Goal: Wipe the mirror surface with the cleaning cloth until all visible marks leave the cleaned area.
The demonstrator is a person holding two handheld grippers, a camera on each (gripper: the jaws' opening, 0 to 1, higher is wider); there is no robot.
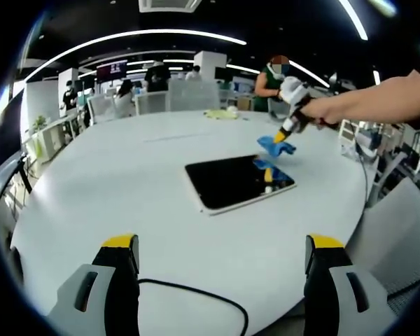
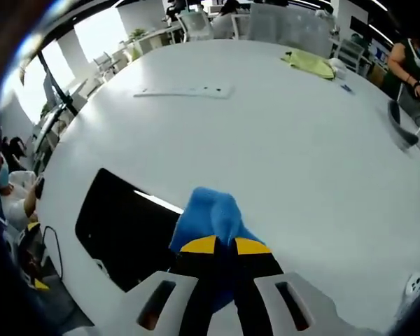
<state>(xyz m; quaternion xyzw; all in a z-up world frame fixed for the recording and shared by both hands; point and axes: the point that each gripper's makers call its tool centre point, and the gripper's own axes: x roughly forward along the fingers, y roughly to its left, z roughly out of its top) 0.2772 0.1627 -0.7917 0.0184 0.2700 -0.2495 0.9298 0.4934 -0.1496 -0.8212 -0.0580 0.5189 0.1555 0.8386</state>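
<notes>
Mirror cleaning on a round white table: the dark rectangular mirror with a pale frame lies flat near the table's middle, and the blue cleaning cloth hangs just above its far corner, pinched in the closed jaws of the right gripper, which a person's hand holds. The cloth's reflection shows in the glass. The left gripper, seen in its own view, is held at the near table edge, its yellow-tipped jaws spread wide apart with nothing between them; a black cable curls on the table between them.

The right gripper view looks down its own jaws, clamped on the blue cloth, with the mirror to the left and below. It also picks out a yellow-green cloth and a thin white strip at the table's far side.

Around the table stands an open office with white chairs, desks, ceiling light strips and several people. A wall screen carries writing too small to read.
</notes>
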